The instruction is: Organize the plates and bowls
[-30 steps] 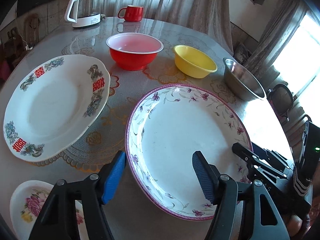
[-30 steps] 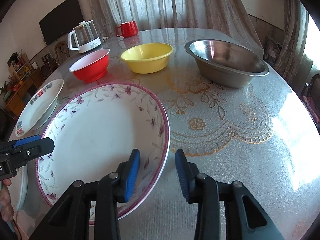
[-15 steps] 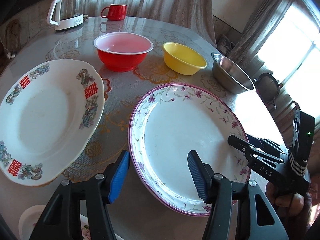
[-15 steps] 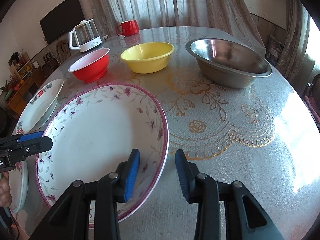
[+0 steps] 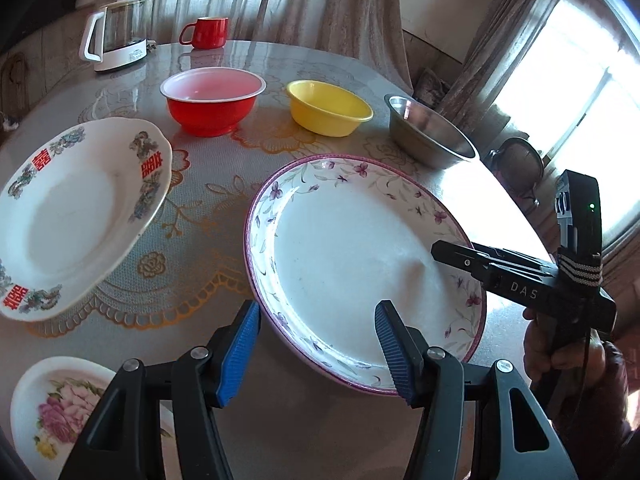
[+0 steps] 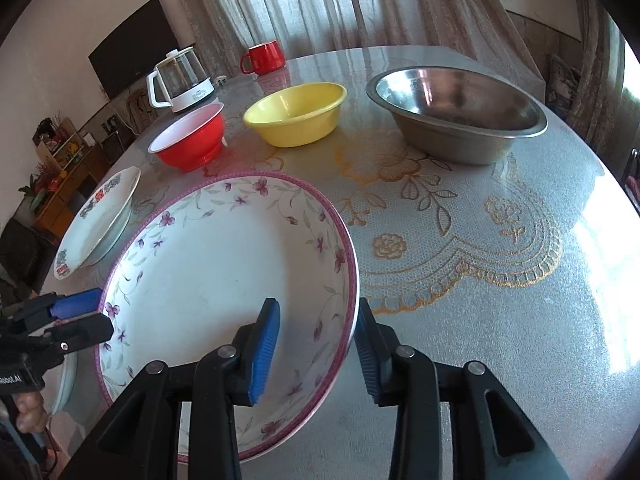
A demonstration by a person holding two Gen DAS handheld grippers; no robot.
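Note:
A large purple-rimmed floral plate lies on the table in front of both grippers. My left gripper is open, its jaws straddling the plate's near-left rim. My right gripper is open, its jaws on either side of the plate's right rim. A white plate with red characters lies to the left. A red bowl, a yellow bowl and a steel bowl stand in a row behind.
A small rose-patterned plate sits at the near left edge. A glass kettle and a red mug stand at the far side. The round table has a lace-patterned cover.
Both grippers have closed in on the purple-rimmed plate. The right gripper's jaws now straddle its right rim. The left gripper has shifted right along the near rim.

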